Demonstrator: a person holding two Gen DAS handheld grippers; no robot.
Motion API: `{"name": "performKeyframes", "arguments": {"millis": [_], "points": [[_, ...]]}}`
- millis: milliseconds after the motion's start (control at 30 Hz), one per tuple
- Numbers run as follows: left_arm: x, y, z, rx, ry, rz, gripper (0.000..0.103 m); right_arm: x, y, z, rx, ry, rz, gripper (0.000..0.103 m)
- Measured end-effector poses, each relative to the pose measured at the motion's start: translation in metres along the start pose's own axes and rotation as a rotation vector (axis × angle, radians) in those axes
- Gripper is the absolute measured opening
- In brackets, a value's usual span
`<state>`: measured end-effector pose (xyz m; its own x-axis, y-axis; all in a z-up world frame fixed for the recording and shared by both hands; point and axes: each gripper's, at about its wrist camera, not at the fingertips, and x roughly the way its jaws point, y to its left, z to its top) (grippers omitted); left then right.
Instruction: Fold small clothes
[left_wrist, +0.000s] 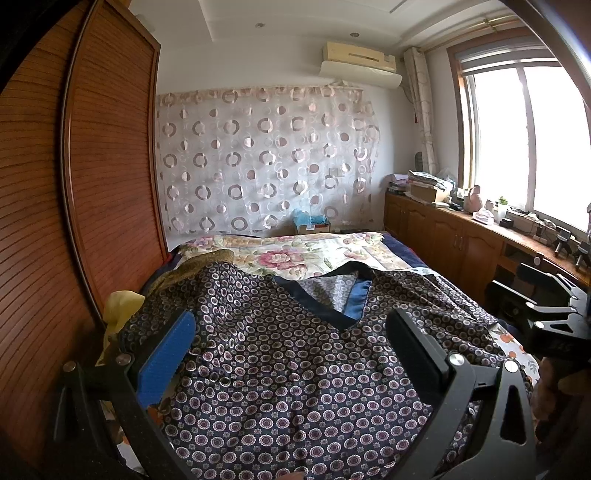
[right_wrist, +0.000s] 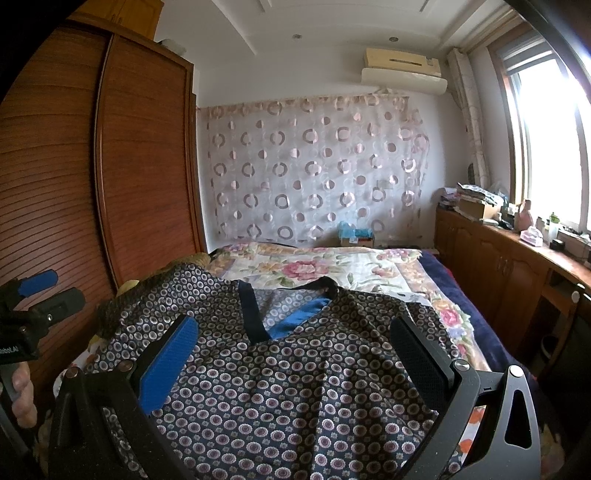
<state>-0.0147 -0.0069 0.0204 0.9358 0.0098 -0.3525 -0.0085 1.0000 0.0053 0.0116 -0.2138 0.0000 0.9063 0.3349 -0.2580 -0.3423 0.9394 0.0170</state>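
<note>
The shirt (left_wrist: 295, 369) lies spread across the near end of the bed (left_wrist: 369, 254), collar toward the far edge. Left gripper (left_wrist: 291, 358) and right gripper (right_wrist: 295, 362) hover above it, jaws wide, empty.

Shirt (left_wrist: 295, 369): spread on the bed (left_wrist: 388, 254), nearest the cameras
Wardrobe (left_wrist: 92, 166): left of the bed
Cabinets (left_wrist: 443, 229): right of the bed, under the window (left_wrist: 524, 140)
Curtain (left_wrist: 266, 155): behind the bed

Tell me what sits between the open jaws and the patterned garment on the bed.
Nothing visible. The left gripper and right gripper both hang open directly over the patterned garment, with only air between jaws and cloth.
</note>
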Motion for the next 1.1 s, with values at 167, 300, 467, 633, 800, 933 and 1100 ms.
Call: {"name": "performKeyframes", "arguments": {"millis": [167,300,467,633,800,933,1100], "points": [[0.009,0.005,-0.006,0.006,0.044,0.000,0.103,0.010,-0.001,-0.003,-0.007,0.034,0.015,0.103],[0.021,0.015,-0.015,0.009,0.095,0.006,0.103,0.034,0.000,-0.011,-0.030,0.116,-0.004,0.103],[0.038,0.032,-0.029,-0.006,0.151,0.028,0.103,0.060,-0.003,-0.019,-0.032,0.194,-0.011,0.103],[0.054,0.053,-0.045,-0.029,0.196,0.042,0.103,0.080,0.001,-0.018,-0.032,0.249,-0.012,0.103],[0.073,0.079,-0.056,-0.048,0.232,0.056,0.103,0.089,0.003,-0.018,-0.035,0.281,0.004,0.103],[0.084,0.104,-0.062,-0.054,0.260,0.073,0.103,0.096,0.008,-0.015,-0.032,0.296,0.024,0.103],[0.100,0.142,-0.065,-0.059,0.305,0.082,0.103,0.103,0.009,-0.009,-0.030,0.295,0.051,0.103]]}}
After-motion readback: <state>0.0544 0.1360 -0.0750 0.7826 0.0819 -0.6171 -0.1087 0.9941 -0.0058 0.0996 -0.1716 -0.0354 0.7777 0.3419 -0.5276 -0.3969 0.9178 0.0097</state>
